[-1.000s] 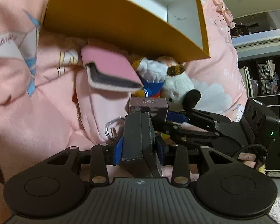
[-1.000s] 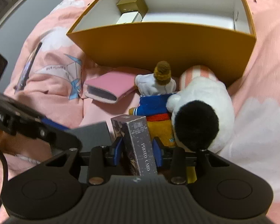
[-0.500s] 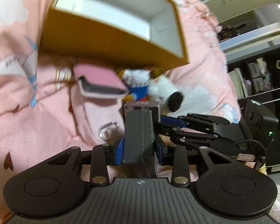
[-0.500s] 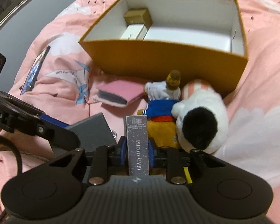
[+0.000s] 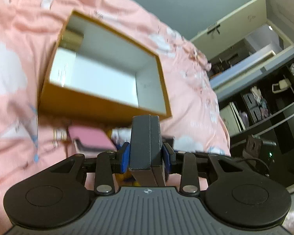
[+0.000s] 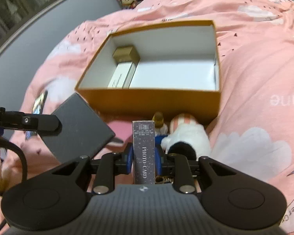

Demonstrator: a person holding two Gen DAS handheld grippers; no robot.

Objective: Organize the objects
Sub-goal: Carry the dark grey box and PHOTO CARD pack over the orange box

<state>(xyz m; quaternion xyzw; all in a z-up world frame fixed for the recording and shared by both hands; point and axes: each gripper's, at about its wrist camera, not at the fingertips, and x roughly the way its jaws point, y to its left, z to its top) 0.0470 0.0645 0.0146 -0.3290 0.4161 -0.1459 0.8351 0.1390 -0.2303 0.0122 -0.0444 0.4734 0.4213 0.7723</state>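
- Left gripper (image 5: 146, 157): its blue pads are pinching a flat dark grey rectangular case (image 5: 145, 143) by the two broad faces; the case is standing on edge between the fingers and sticking out past the fingertips.
- Right gripper (image 6: 143, 157): its blue pads are pressing on both sides of a narrow dark speckled cardboard box printed "PHOTO CARD" (image 6: 143, 150), which is standing upright between the fingers.
- In the right wrist view the left gripper's black finger is lying across the grey case, off to the left of the right gripper.
- Open orange cardboard box with white interior (image 6: 151, 99) is sitting on the pink cloud-print bedspread (image 6: 260, 62), just ahead of both grippers.
- Inside that box, at its far left, a small gold carton (image 6: 125, 53) is lying next to a white oblong packet (image 6: 121, 76); the remaining floor is showing bare white.
- Directly beyond the right fingertips, against the orange box's near wall: a white plush dog with a black ear (image 6: 186, 139) and a small plush figure in blue (image 6: 159, 124).
- A pink fabric pouch (image 5: 91, 138) is lying ahead-left of the left fingertips; that view is blurred.
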